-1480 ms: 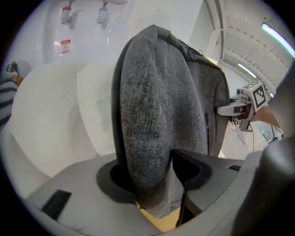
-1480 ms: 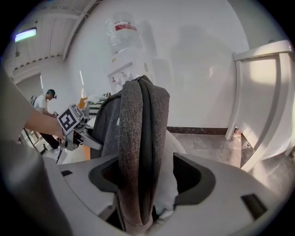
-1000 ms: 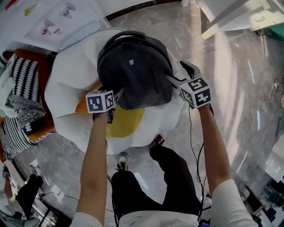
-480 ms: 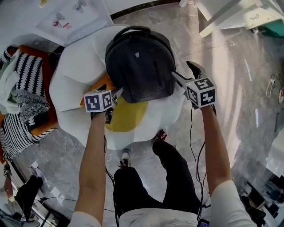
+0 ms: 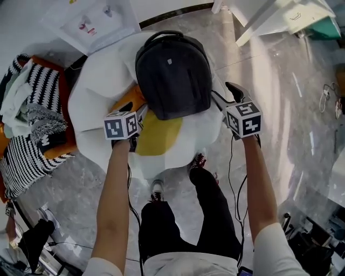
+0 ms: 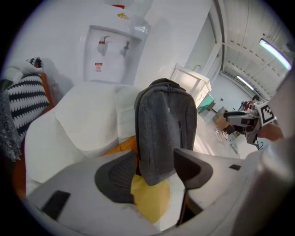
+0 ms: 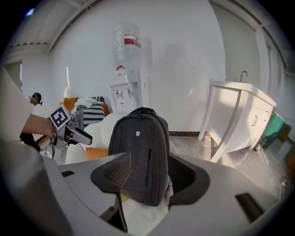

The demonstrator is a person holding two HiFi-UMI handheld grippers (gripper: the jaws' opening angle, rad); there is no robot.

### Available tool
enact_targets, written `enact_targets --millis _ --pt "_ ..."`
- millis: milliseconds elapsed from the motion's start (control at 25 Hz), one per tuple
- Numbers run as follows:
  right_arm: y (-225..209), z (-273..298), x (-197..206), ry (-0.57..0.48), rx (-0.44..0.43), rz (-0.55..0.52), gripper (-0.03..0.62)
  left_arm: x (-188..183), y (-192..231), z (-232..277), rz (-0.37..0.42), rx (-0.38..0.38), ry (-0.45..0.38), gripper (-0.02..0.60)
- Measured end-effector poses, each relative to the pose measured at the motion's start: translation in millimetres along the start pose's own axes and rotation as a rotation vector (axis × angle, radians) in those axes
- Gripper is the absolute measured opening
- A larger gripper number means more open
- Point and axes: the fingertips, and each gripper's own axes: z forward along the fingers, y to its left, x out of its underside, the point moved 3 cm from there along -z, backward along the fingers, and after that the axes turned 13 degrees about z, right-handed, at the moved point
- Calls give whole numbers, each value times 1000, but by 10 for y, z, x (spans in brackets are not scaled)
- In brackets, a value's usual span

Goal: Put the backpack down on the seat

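A dark grey backpack stands upright on the white egg-shaped seat, its bottom at the yellow cushion. My left gripper sits just off the bag's lower left corner, and my right gripper just off its lower right side. Both sets of jaws are closing, with no pad pressing on the bag. In the left gripper view the backpack rises just past my left gripper. In the right gripper view the backpack stands beyond my right gripper.
A water dispenser stands behind the seat. Striped cushions and cloth pile on an orange chair at the left. A white table is at the back right. My legs and shoes are against the seat's front on the marble floor.
The backpack has settled farther back on the seat. Both grippers have drawn off its lower sides towards me, and their tips no longer reach in along the bag.
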Motion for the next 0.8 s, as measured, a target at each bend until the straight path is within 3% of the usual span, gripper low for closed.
enact_targets --millis 320,520,720,800 --pt "424 -533 188 3 51 25 232 26 -103 -651 63 -5 -65 221" --pt "709 -843 241 -4 79 48 171 -4 -225 -1104 68 -3 -134 136" --pt "1085 -1101 141 -27 74 37 76 -32 -434 -1465 124 45 -158 104" --pt "1229 -1228 100 -29 63 27 63 -60 -514 -1598 128 58 -169 45"
